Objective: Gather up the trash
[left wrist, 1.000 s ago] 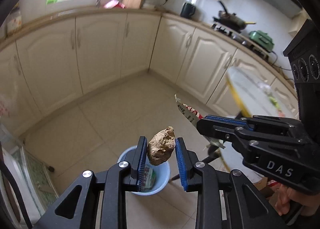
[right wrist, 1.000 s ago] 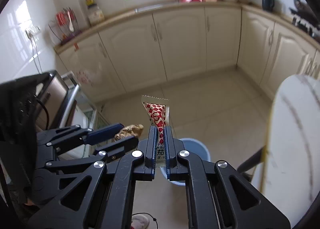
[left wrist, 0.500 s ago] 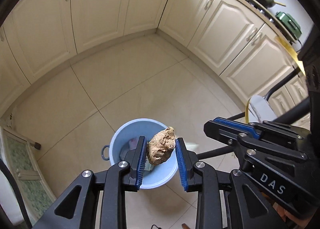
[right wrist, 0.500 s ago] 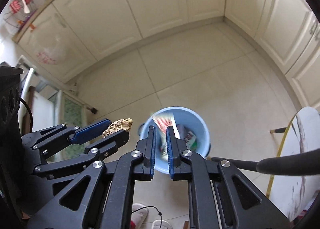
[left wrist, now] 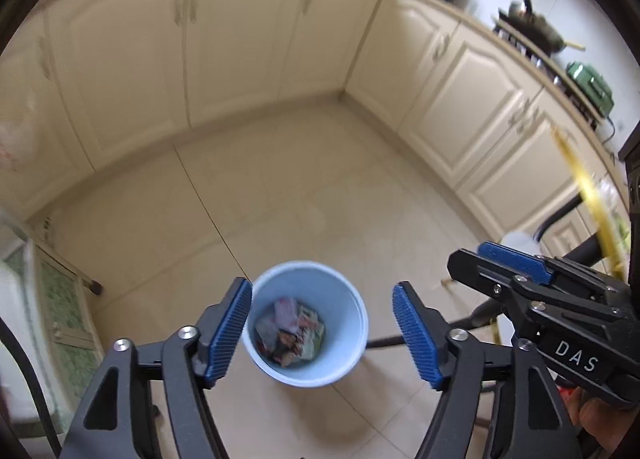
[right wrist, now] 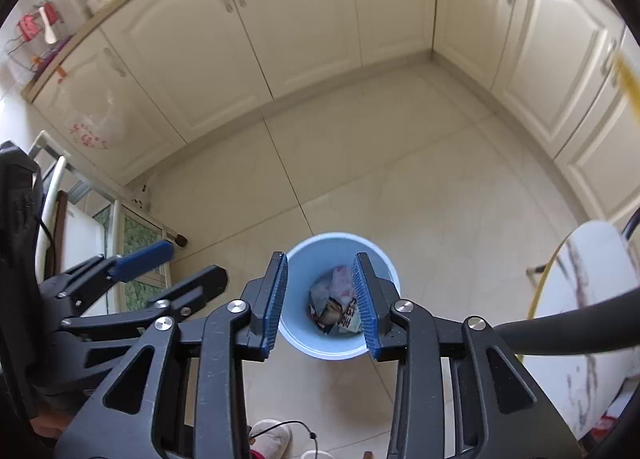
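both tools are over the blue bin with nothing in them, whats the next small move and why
Probably lift both tools up and away from the blue bin to fetch more trash. The left tool and right tool have their jaws opening with nothing between them, and crumpled wrappers already lie at the bin's bottom, so nothing here seems left to drop.

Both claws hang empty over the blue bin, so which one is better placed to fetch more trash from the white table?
Probably the right gripper: the white table lies on its side. The left gripper, jaws opening over the bin, sits farther away.
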A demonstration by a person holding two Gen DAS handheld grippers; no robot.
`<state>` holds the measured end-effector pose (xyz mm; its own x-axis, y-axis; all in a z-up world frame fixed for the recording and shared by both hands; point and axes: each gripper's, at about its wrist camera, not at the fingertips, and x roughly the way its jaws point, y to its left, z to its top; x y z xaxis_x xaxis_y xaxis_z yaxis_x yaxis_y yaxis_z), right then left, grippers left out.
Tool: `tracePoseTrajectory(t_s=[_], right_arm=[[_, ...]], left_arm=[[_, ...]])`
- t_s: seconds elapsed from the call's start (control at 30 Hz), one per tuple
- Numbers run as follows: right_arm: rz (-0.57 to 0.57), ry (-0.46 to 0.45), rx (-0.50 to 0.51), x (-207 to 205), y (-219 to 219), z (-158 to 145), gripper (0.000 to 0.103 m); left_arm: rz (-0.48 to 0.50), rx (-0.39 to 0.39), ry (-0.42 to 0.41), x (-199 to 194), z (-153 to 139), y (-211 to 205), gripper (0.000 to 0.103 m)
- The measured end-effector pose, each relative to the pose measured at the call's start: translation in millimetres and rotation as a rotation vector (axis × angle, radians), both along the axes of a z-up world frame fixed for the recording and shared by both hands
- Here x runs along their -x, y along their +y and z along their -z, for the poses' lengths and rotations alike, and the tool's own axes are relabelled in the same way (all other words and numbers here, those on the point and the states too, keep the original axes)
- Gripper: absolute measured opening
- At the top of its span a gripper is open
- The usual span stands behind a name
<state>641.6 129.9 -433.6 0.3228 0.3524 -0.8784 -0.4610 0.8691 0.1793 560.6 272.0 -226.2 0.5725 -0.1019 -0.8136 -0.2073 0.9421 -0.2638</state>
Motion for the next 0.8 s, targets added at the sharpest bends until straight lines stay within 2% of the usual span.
tracePoseTrajectory(t_s=[0.03, 0.1, 0.17, 0.27, 0.37, 0.47, 0.7, 0.8], right_arm=[[-0.002, -0.024, -0.003, 5, 1, -10, 0.04], [-0.004, -0.085, -0.005, 18, 0, -35, 0.054], [0.004, -0.154, -0.011, 34, -5, -64, 0.061], [0.027, -0.238, -0.033, 62, -20, -105, 0.069], [0.054, -0.335, -0.067, 96, -44, -151, 0.081], [0.087, -0.411, -0.098, 128, -67, -191, 0.094], [0.184, -0.588, -0.154, 211, -132, -272, 0.103], [0.233, -0.669, -0.157, 245, -160, -301, 0.103]], left_arm=[[-0.014, -0.019, -0.028, 8, -13, 1, 0.072], [-0.036, -0.053, -0.09, 22, -40, 1, 0.074], [-0.071, -0.09, -0.155, 40, -69, 0, 0.082], [-0.084, -0.126, -0.255, 65, -109, -11, 0.084], [-0.089, -0.161, -0.34, 91, -144, -31, 0.093], [-0.077, -0.189, -0.424, 115, -174, -60, 0.097], [-0.042, -0.256, -0.591, 178, -221, -115, 0.102], [-0.016, -0.261, -0.652, 211, -220, -148, 0.102]])
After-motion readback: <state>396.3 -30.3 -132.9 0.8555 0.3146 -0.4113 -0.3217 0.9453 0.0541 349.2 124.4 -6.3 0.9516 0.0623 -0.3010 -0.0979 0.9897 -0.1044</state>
